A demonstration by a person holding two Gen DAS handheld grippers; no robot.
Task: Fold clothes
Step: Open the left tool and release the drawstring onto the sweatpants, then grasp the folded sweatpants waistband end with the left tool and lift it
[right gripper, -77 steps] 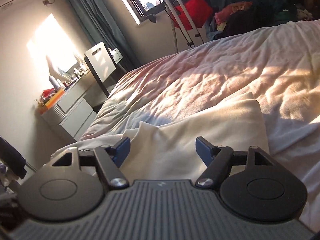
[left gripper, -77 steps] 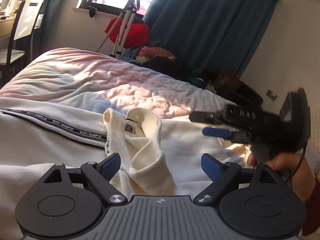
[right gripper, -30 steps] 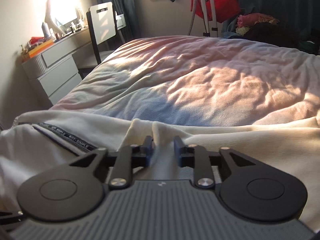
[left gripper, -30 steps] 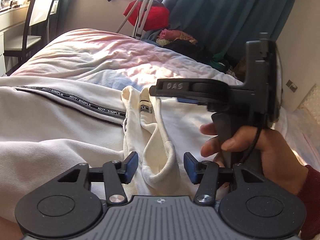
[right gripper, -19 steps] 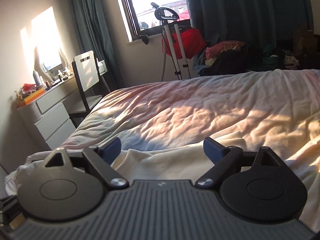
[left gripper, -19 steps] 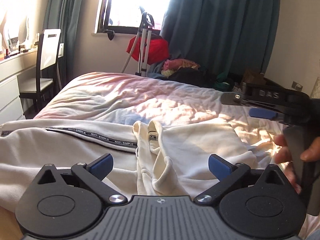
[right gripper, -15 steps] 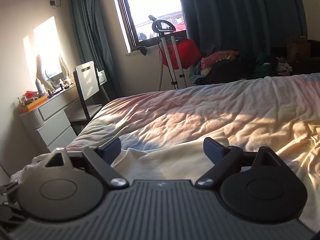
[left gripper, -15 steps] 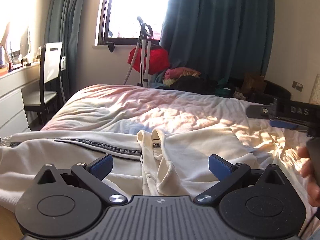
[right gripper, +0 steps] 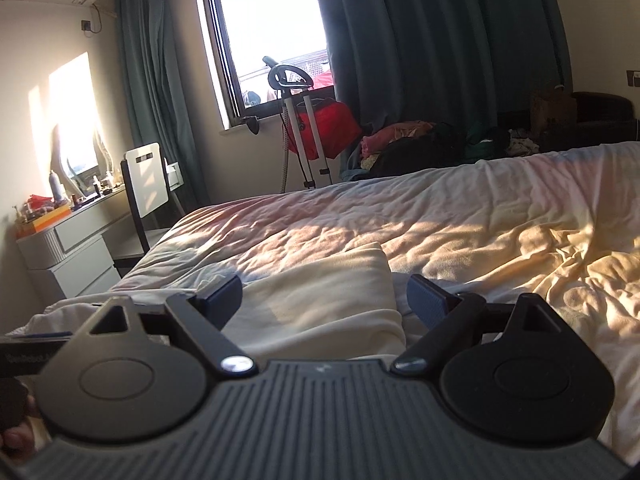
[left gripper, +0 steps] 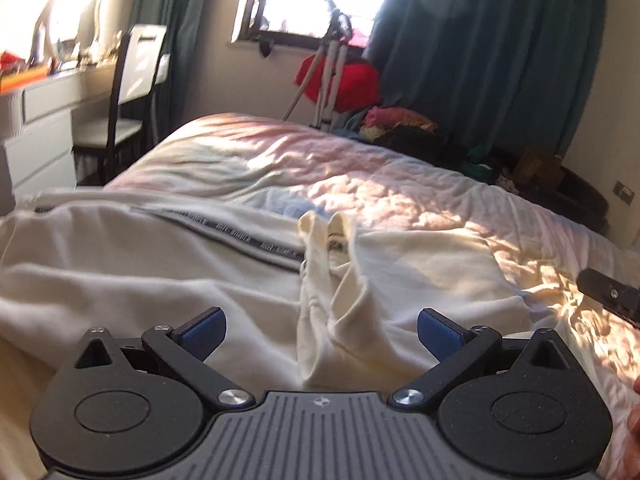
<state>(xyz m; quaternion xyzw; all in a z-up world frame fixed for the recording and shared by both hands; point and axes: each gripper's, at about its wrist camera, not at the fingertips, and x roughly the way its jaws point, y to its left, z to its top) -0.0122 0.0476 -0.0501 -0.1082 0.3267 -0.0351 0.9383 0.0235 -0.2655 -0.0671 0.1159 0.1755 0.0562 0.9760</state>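
Observation:
A cream sweatshirt [left gripper: 120, 264] with a black lettered stripe [left gripper: 256, 240] lies spread across the near part of the bed. Its collar [left gripper: 328, 232] stands bunched up in the middle, with a fold of fabric trailing toward me. My left gripper [left gripper: 320, 330] is open just above that fold, holding nothing. In the right wrist view the folded cream right part of the garment [right gripper: 328, 296] lies flat between the blue pads of my right gripper [right gripper: 324, 300], which is open and empty. The tip of the right gripper [left gripper: 608, 292] shows at the right edge of the left wrist view.
The bed [left gripper: 360, 176] has a wrinkled pale quilt with sun patches. Beyond it stand a white-backed chair [left gripper: 140, 80], a drawer desk [right gripper: 72, 248], a red bag on a stand [right gripper: 320, 128], a clothes pile [right gripper: 420, 140] and teal curtains. A hand edge [left gripper: 634, 436] shows low right.
Both grippers closed on the collar area about a second ago, then opened and let go. They have since drawn back, and the right gripper moved off to the right of the left wrist view.

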